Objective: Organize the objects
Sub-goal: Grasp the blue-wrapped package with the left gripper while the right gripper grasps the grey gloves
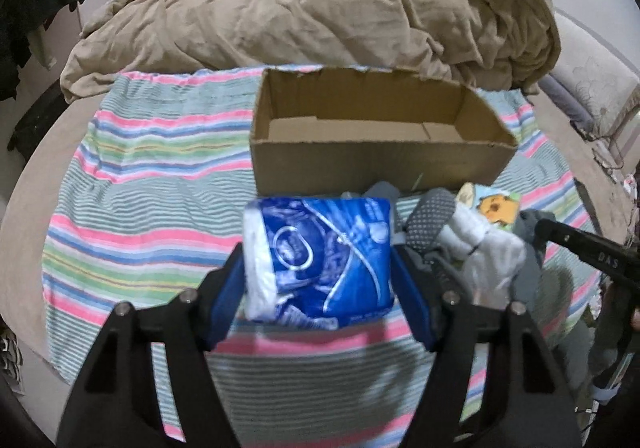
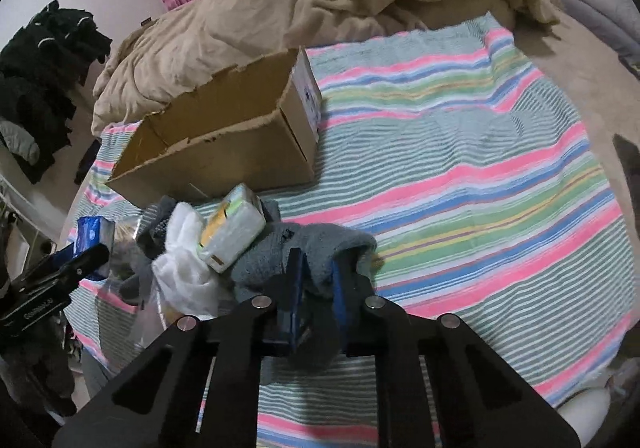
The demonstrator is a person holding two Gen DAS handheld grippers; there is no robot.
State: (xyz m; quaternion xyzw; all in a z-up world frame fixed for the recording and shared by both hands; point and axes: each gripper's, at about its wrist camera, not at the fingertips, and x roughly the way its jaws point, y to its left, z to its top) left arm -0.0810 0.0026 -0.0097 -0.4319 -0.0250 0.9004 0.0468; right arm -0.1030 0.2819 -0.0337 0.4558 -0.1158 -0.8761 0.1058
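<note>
- Bed, with a tan blanket heaped at the far end; a striped cloth was spread over the near part and carried everything.
- Cardboard box stood open-topped on the cloth, nothing visible inside it.
- Mixed pile just in front of the box: white cloth, yellow-green packet, dotted grey item.
- My left claw was clamped on the blue-and-white pack, held in front of the box.
- My right claw was pinched narrow on the grey sock at the pile's edge.
- Judged step: carrying picked items to the box. Next move: bring the pack over the near wall, then release inside.
</note>
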